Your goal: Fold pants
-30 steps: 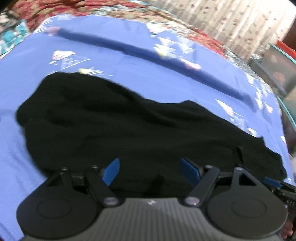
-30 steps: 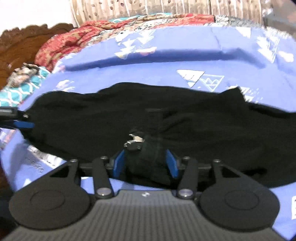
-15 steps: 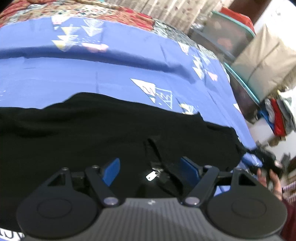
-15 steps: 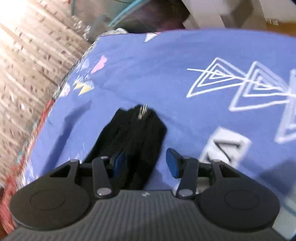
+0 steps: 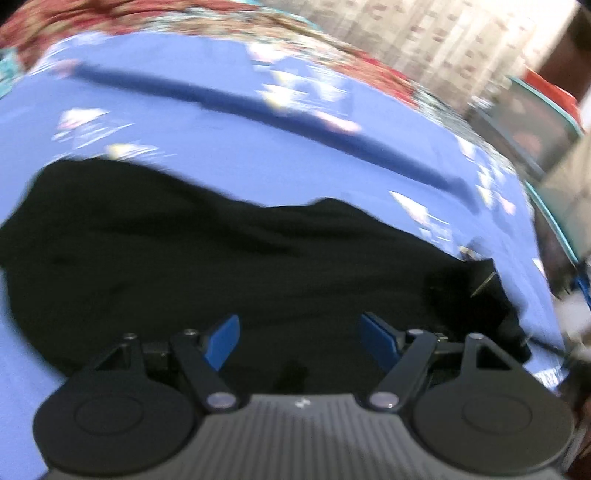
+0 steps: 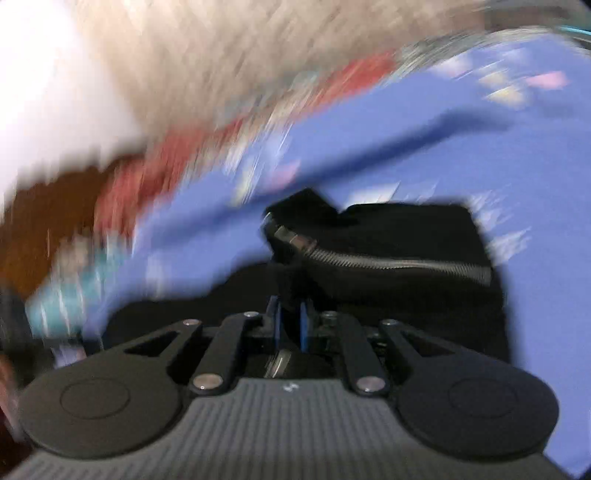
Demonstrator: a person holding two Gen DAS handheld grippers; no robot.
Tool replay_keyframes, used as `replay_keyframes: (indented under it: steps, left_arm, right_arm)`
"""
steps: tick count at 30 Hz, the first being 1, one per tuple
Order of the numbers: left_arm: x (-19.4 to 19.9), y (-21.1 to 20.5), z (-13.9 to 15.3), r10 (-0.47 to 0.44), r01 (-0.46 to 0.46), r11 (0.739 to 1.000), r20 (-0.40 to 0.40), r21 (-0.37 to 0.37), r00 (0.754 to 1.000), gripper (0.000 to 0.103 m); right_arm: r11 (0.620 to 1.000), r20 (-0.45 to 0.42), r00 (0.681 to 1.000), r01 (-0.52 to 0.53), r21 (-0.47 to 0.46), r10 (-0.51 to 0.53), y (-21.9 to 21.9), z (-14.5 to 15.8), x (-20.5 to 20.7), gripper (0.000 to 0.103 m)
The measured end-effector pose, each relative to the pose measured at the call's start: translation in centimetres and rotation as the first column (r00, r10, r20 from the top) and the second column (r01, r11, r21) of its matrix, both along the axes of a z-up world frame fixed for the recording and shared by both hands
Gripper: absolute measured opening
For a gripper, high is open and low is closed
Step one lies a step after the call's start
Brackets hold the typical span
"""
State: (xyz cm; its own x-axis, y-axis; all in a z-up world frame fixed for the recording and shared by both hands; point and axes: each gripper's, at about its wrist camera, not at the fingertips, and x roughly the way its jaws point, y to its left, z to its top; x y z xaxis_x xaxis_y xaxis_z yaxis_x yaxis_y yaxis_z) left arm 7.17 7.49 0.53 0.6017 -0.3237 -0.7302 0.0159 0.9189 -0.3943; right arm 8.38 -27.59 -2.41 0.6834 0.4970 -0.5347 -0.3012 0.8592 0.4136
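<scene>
Black pants [image 5: 221, 266] lie spread across a blue patterned bedsheet [image 5: 221, 147]. My left gripper [image 5: 299, 343] hovers over their near edge, open, with its blue pads wide apart and nothing pinched. In the right wrist view, a bunched end of the pants [image 6: 406, 236] rises in front of the camera, showing a zipper [image 6: 388, 262]. My right gripper [image 6: 290, 321] is closing, its pads almost together with black fabric squeezed between them. Both views are blurred by motion.
A red patterned quilt [image 5: 184, 22] edges the far side of the bed, with a curtain [image 5: 443, 37] behind it. A teal-rimmed storage bin [image 5: 535, 122] stands off the right side. A dark wooden headboard [image 6: 55, 221] shows at the left of the right wrist view.
The right jaws have narrowed from apart to nearly together on the zippered end of the pants, and that view has swung round. The left view swung right, then back; its jaws stay open.
</scene>
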Motion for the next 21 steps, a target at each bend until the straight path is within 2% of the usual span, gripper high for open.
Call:
replay_keyframes:
  steps: [1,2,3,4,5,7,9,11,12,14,15,16,18,19,21]
  left_arm:
    - [-0.5,1.3,0.0,0.028,-0.028,1.000,-0.004,0.000,1.000,0.074]
    - [-1.0,2.2,0.1,0.049,-0.049,0.999,-0.004,-0.002,0.999,0.074]
    - [-1.6,3.5,0.1,0.071,-0.071,0.998,0.003,-0.004,0.998,0.074]
    - [-2.5,4.9,0.2,0.097,-0.097,0.995,0.014,-0.003,0.995,0.075]
    - [-3.0,6.1,0.3,0.118,-0.118,0.993,0.021,-0.003,0.993,0.076]
    - [-4.1,8.8,0.1,0.175,-0.175,0.985,0.025,-0.009,0.984,0.077]
    - [-4.8,10.9,-0.3,0.228,-0.227,0.973,0.020,-0.028,0.974,0.077]
    - [-5.0,12.6,-0.8,0.287,-0.286,0.956,0.008,-0.058,0.958,0.078]
    - [-5.1,13.3,-1.0,0.309,-0.307,0.948,0.004,-0.077,0.951,0.078]
    - [-5.3,14.4,-1.4,0.325,-0.323,0.939,0.003,-0.117,0.946,0.079]
    - [-5.3,14.6,-1.6,0.325,-0.321,0.938,0.006,-0.127,0.946,0.080]
    - [-5.3,14.8,-1.7,0.323,-0.319,0.939,0.011,-0.132,0.946,0.081]
    - [-5.3,15.1,-1.9,0.330,-0.324,0.936,0.023,-0.137,0.944,0.091]
    - [-5.4,15.4,-2.1,0.339,-0.332,0.932,0.025,-0.145,0.941,0.092]
    - [-4.9,16.1,-2.8,0.348,-0.341,0.926,0.014,-0.164,0.938,0.095]
  right_arm:
    - [0.997,-0.038,0.999,-0.034,-0.076,0.031,2.2,-1.5,0.1,0.020]
    - [0.988,-0.078,0.995,-0.071,-0.135,0.061,3.8,-2.7,0.2,0.032]
    - [0.977,-0.094,0.992,-0.099,-0.188,0.082,5.2,-3.8,-0.1,0.037]
    - [0.972,-0.047,0.996,-0.083,-0.221,0.075,5.7,-3.7,-0.6,0.042]
    - [0.971,-0.020,0.997,-0.079,-0.228,0.077,6.2,-2.9,-1.5,0.053]
    - [0.987,0.003,0.997,-0.075,-0.145,0.076,5.9,-0.9,-2.6,0.054]
    - [0.998,0.049,0.998,-0.030,-0.055,0.032,5.1,0.7,-2.6,0.053]
    - [0.999,0.065,0.997,0.040,-0.019,-0.039,4.6,1.0,-2.2,0.053]
    - [0.997,0.046,0.996,0.079,-0.010,-0.078,4.5,0.7,-1.9,0.053]
    - [0.991,-0.043,0.991,0.128,-0.038,-0.130,4.7,-1.3,-0.6,0.054]
    - [0.982,-0.114,0.981,0.144,-0.126,-0.158,5.0,-3.3,0.1,0.057]
    - [0.973,-0.142,0.973,0.155,-0.171,-0.180,5.2,-4.8,0.2,0.057]
    - [0.964,-0.099,0.969,0.210,-0.166,-0.228,6.1,-3.6,-1.1,0.056]
    - [0.955,-0.089,0.965,0.227,-0.189,-0.247,6.8,-2.8,-1.6,0.057]
    - [0.949,-0.015,0.962,0.266,-0.170,-0.272,8.1,-1.2,-2.9,0.056]
